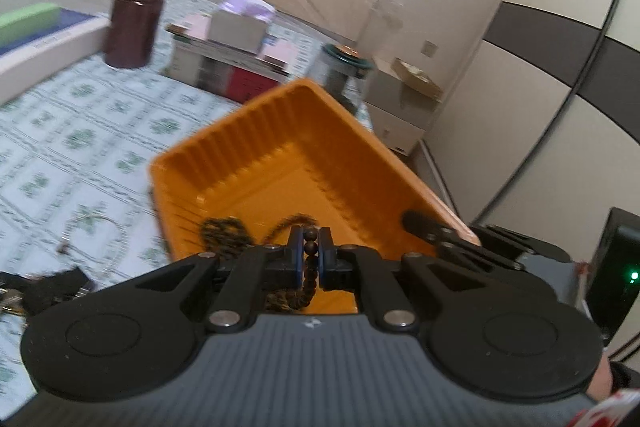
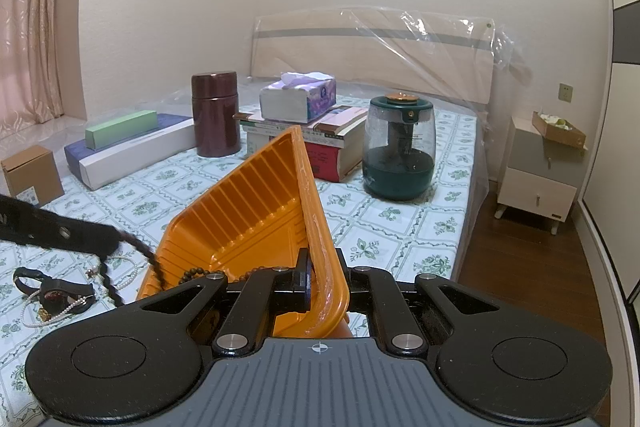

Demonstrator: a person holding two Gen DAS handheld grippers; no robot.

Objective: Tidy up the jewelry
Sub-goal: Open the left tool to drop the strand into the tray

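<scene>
My left gripper (image 1: 311,249) is shut on a dark wooden bead string (image 1: 311,265), held over the near edge of the orange tray (image 1: 280,163); part of the string hangs into the tray. My right gripper (image 2: 322,277) is shut on the orange tray's rim (image 2: 316,227) and holds the tray tilted above the bed. The bead string also shows in the right wrist view (image 2: 140,247), running from the left gripper's finger (image 2: 60,227) into the tray. A pearl necklace (image 2: 44,315) and a black watch (image 2: 56,287) lie on the bedsheet at the left.
On the bed stand a maroon canister (image 2: 215,115), a tissue box (image 2: 298,95) on stacked books (image 2: 320,143), a green humidifier (image 2: 400,151), a long white box (image 2: 132,147) and a cardboard box (image 2: 32,175). A nightstand (image 2: 540,175) stands right of the bed.
</scene>
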